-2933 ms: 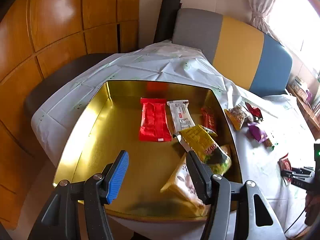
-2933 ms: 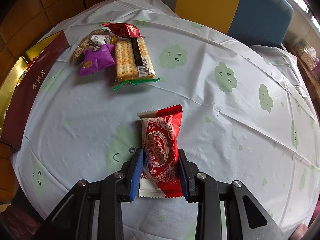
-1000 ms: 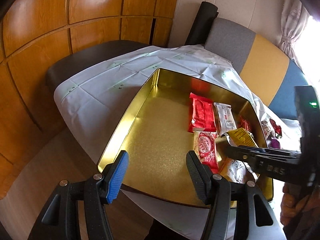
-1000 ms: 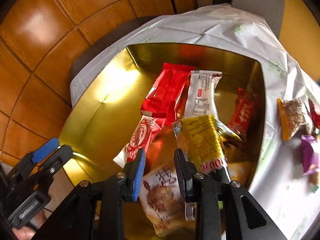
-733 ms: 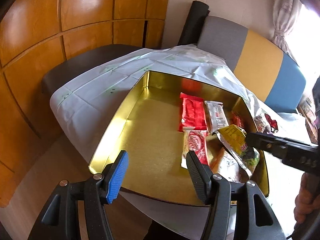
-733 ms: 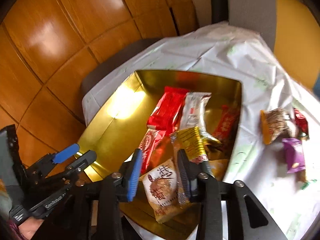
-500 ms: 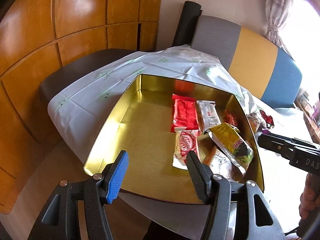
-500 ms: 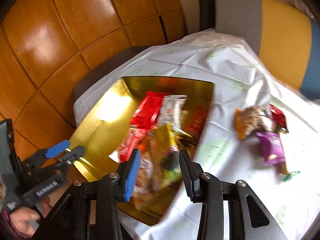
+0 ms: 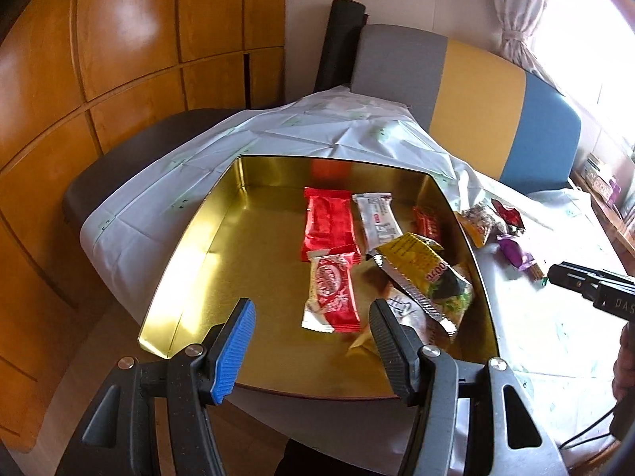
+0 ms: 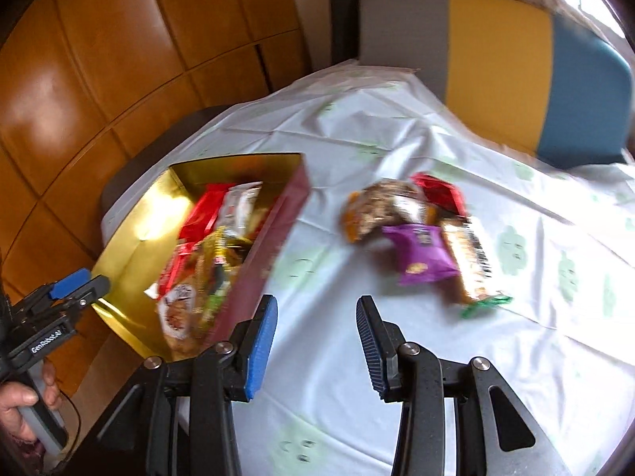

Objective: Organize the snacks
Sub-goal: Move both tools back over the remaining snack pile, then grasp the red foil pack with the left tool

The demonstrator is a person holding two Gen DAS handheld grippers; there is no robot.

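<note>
Both tools are spread wide and carry nothing: the left tool (image 9: 313,331) hangs over the near edge of the gold tin (image 9: 190,238), and the right tool (image 10: 315,335) hangs over the worktop (image 10: 397,377), aimed at the loose snacks.

Four packets lie in a touching heap on the cloth, right of the tin: a purple pouch (image 10: 420,254), a long cracker pack (image 10: 470,263) beside it, a nut bag (image 10: 373,206) at the far left of the heap, and a small red packet (image 10: 438,190) behind. Motion blur makes finer detail unsure.

All look light, crinkly and soft, likely slick film. The crackers would probably break under a hard squeeze, so closing across the pack's narrow width near its middle seems safest. The pouch would take a pinch across its belly.

In the tin I count at least six packets, with the red-and-white wafer (image 9: 331,293) nearest.
</note>
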